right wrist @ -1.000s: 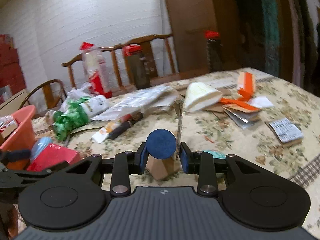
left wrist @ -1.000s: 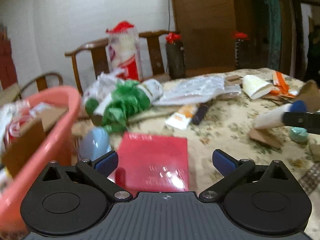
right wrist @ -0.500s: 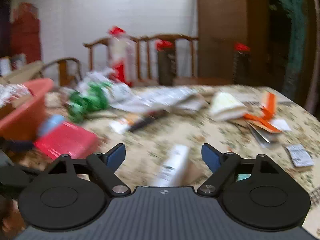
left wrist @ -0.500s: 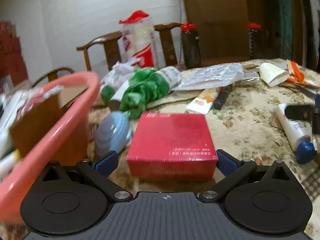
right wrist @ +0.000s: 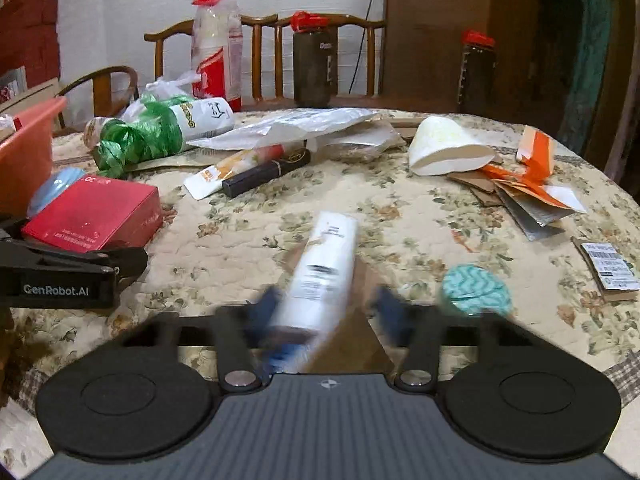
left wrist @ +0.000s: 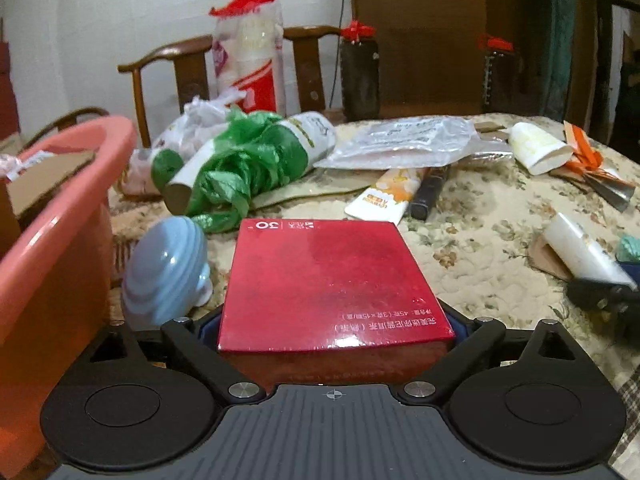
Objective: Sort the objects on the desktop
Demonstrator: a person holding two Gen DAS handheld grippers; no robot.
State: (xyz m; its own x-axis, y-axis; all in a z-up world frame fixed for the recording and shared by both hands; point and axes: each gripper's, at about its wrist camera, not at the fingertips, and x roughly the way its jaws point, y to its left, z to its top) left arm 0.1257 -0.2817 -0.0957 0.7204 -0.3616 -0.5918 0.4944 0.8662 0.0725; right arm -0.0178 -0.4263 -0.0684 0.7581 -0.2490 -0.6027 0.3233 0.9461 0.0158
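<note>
Wooden chairs [right wrist: 264, 52] stand behind table, against white wall [left wrist: 100, 12]. Tall bag of cups with red top [left wrist: 248, 52] stands up by chair. Dark jar with red lid [right wrist: 314, 64] stands on far side of table; second dark jar [right wrist: 478, 68] further right. Brown wooden door [left wrist: 432, 20] behind jars. Teal cloth [right wrist: 588, 40] hangs at right. Flowery tablecloth [right wrist: 400, 216] covers table. Red boxes [right wrist: 28, 32] stacked far left.
</note>
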